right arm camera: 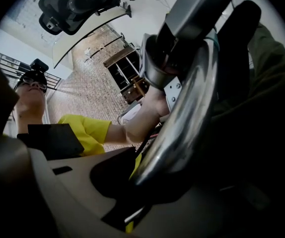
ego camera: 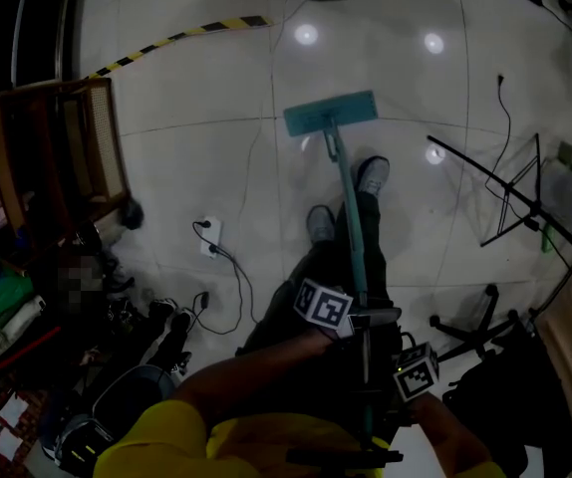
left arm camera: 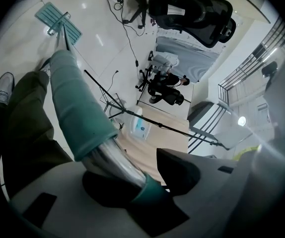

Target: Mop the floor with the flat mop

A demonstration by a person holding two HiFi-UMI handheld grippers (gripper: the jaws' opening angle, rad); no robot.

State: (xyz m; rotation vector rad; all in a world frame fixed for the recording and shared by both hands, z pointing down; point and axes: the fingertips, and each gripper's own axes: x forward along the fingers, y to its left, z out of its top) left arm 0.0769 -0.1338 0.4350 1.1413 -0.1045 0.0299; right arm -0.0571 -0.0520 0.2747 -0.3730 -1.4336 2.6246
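Two claws share one pole. The left claw (left arm camera: 132, 182) is pinching the handle (ego camera: 351, 229) of the flat mop (ego camera: 338, 167) at a bare shiny stretch just above its teal foam sleeve (left arm camera: 78, 108). The right claw (right arm camera: 132, 177) is clamped on the polished metal higher up, nearer the person's body. In the head view the two sit near each other at the top of the pole.

The mop head (ego camera: 331, 114) lies flat on the floor (ego camera: 196, 167), out on the open tiles just ahead of the person's shoes (ego camera: 371, 175) and well clear of the floor's cluttered left edge.

My guess is that the mop is light but long, so it will act as a lever. The pole looks stiff, and the head seems to hinge where it joins, so it will probably swivel rather than lift when pushed. The bare metal looks slick and could slide or twist between the pads; the foam sleeve should offer a surer hold. Setting the two holds further apart would likely give better steering.

A power strip (ego camera: 209, 235) with its cable (ego camera: 238, 277) lies on the tiles to the left, and a thin-legged stand (ego camera: 505, 192) is to the right. Either could snag a wide stroke.
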